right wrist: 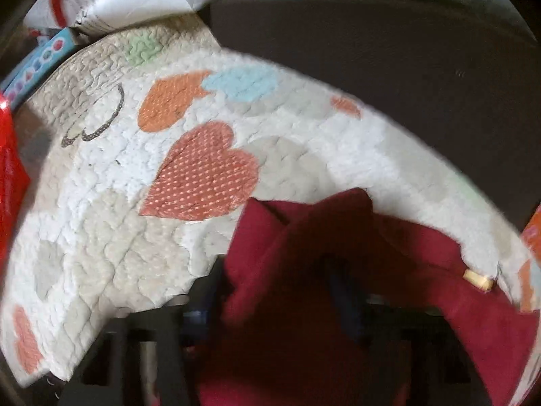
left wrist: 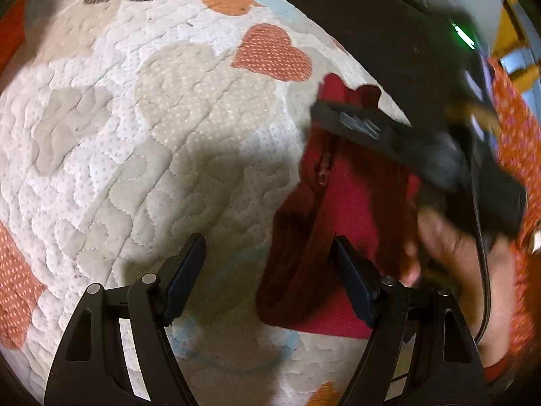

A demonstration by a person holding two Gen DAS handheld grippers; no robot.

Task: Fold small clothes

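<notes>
Here the red garment [left wrist: 341, 203] lies crumpled on the quilt [left wrist: 135, 118], near its far edge and partly lifted. The left gripper [left wrist: 270, 277] hangs over the quilt with jaws spread and nothing between them; its right finger [left wrist: 351, 284] stands in front of the garment's near hem, and contact cannot be told. The right gripper [right wrist: 274, 291] is buried in red cloth and blurred; cloth drapes over its fingers, but whether the pads pinch it cannot be told. Seen from the left wrist, a hand [left wrist: 453, 250] carries the right gripper's body over the garment, pitched steeply down, as the left gripper is. Likely risks: a pinch taking several layers at once would drag the whole garment instead of turning one edge; a thin grip may slip; cloth could slide off the quilt's far edge.
</notes>
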